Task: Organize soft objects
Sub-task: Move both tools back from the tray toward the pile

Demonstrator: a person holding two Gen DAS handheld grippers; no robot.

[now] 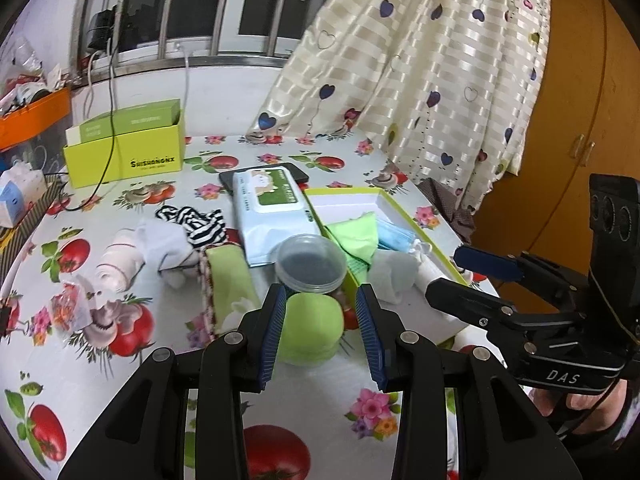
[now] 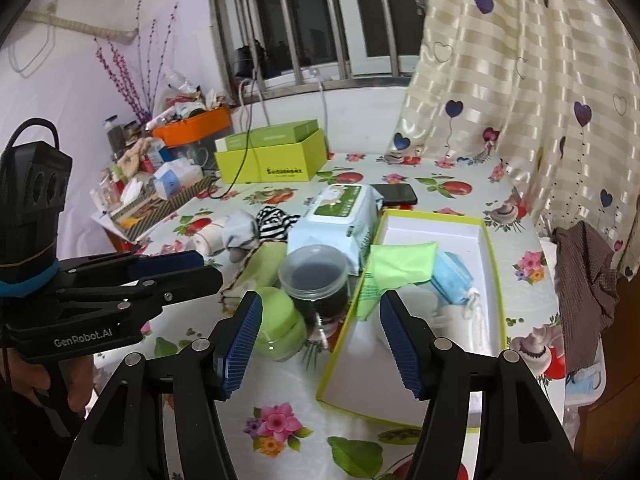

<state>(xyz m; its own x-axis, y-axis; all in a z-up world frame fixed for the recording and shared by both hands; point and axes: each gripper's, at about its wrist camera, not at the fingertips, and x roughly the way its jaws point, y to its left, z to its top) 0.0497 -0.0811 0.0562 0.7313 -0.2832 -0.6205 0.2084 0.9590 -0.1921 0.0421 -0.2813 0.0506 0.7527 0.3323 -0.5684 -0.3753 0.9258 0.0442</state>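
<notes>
Two grippers, left gripper (image 1: 320, 336) and right gripper (image 2: 320, 344), fingers spread empty, "GenRobot.AI", "DAS", box (image 1: 124, 160) perhaps "SHISHANGNX"

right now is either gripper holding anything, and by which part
Nothing is held. The left gripper is open around the soft round green object without touching it; the right gripper is open and empty.

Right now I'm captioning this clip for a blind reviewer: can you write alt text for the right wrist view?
The open right gripper hovers, empty, above a green-rimmed box holding a green cloth and blue face masks. A lidded jar and green ball sit just left on the floral tablecloth.
</notes>
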